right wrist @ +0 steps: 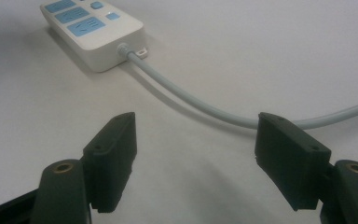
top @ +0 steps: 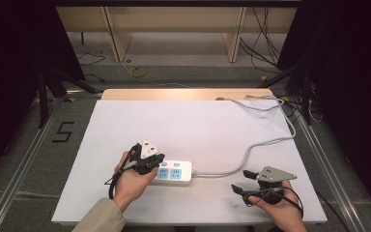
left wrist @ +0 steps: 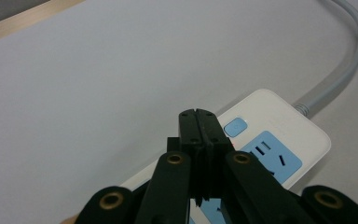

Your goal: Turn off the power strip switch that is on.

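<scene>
Where the white sheet-covered table (top: 193,125) meets the near edge, two hand-held black two-jaw grippers. Left gripper (left wrist: 199,122): jaws pressed together with nothing between them, poised over the white rectangular plastic power strip (left wrist: 279,116) with light blue socket faces, tips just beside a small blue square button (left wrist: 236,126); contact with the strip hard to judge from this angle, possibly just above it. Same strip lying flat near the table's middle front (top: 181,166), its left end under the left gripper (top: 149,162). Grey round cable (top: 265,140) leaving the strip's right end, curving across the sheet toward the far right corner. Right gripper (top: 244,186), topped by a grey three-cornered plate: jaws wide apart and empty, well to the right of the strip, cable (right wrist: 205,105) lying on the sheet beyond the jaw tips.
</scene>
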`<state>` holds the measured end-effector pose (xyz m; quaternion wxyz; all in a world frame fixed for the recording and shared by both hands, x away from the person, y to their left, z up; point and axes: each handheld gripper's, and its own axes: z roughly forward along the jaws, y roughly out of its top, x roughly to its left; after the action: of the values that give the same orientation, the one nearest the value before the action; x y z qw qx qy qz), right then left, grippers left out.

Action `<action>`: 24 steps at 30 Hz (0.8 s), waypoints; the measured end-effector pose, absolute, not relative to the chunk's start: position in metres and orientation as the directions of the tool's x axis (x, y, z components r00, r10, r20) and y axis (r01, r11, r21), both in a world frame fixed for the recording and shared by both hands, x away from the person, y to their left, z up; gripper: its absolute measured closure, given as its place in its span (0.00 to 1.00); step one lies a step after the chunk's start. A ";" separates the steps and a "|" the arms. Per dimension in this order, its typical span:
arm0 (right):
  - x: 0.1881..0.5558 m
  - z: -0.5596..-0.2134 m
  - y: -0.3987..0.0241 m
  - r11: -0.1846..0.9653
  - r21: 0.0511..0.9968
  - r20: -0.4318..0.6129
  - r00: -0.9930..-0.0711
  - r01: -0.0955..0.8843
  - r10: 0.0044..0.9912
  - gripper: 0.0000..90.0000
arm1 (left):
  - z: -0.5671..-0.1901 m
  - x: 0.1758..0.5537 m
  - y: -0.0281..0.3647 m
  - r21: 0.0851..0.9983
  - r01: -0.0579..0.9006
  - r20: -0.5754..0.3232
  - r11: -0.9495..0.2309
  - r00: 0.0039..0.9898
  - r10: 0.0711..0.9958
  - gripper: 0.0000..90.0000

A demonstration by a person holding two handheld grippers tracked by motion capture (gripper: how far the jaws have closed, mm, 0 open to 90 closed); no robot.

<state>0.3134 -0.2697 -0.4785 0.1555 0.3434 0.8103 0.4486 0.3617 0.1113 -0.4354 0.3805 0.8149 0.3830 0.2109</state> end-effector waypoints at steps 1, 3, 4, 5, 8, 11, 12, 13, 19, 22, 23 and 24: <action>0.313 -0.478 -0.270 0.362 0.834 0.056 -0.716 0.417 0.696 0.34 | -0.436 0.362 0.111 0.781 0.464 0.052 -0.418 0.619 0.784 1.00; 0.313 -0.478 -0.270 0.361 0.833 0.057 -0.715 0.419 0.696 0.34 | -0.436 0.362 0.110 0.781 0.463 0.052 -0.419 0.620 0.783 1.00; 0.313 -0.479 -0.270 0.361 0.833 0.058 -0.716 0.418 0.696 0.34 | -0.435 0.363 0.110 0.781 0.464 0.052 -0.418 0.620 0.783 1.00; 0.314 -0.479 -0.270 0.362 0.834 0.057 -0.717 0.416 0.695 0.34 | -0.435 0.363 0.109 0.780 0.465 0.051 -0.419 0.620 0.783 1.00; 0.313 -0.479 -0.270 0.363 0.833 0.055 -0.717 0.417 0.695 0.34 | -0.435 0.363 0.108 0.781 0.462 0.052 -0.420 0.623 0.781 1.00; 0.313 -0.479 -0.270 0.364 0.833 0.055 -0.717 0.417 0.695 0.34 | -0.435 0.364 0.108 0.778 0.464 0.054 -0.425 0.624 0.780 1.00; 0.313 -0.479 -0.269 0.365 0.832 0.055 -0.717 0.417 0.695 0.34 | -0.435 0.364 0.107 0.776 0.464 0.054 -0.427 0.625 0.779 1.00; 0.313 -0.479 -0.269 0.365 0.832 0.055 -0.717 0.417 0.695 0.34 | -0.435 0.364 0.107 0.776 0.464 0.055 -0.428 0.626 0.778 1.00; 0.313 -0.479 -0.269 0.365 0.833 0.055 -0.718 0.417 0.694 0.34 | -0.435 0.366 0.104 0.773 0.466 0.054 -0.431 0.628 0.776 1.00; 0.313 -0.479 -0.269 0.364 0.833 0.056 -0.717 0.417 0.694 0.34 | -0.434 0.367 0.102 0.769 0.467 0.056 -0.437 0.631 0.773 1.00; 0.313 -0.479 -0.269 0.364 0.833 0.055 -0.718 0.417 0.694 0.34 | -0.434 0.367 0.100 0.768 0.467 0.054 -0.437 0.633 0.772 1.00; 0.313 -0.479 -0.269 0.364 0.833 0.056 -0.717 0.417 0.694 0.34 | -0.434 0.368 0.099 0.768 0.469 0.052 -0.437 0.634 0.771 1.00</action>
<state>0.3134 -0.2694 -0.4789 0.1546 0.3426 0.8111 0.4481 0.3677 0.0994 -0.4337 0.3735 0.8231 0.3767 0.2026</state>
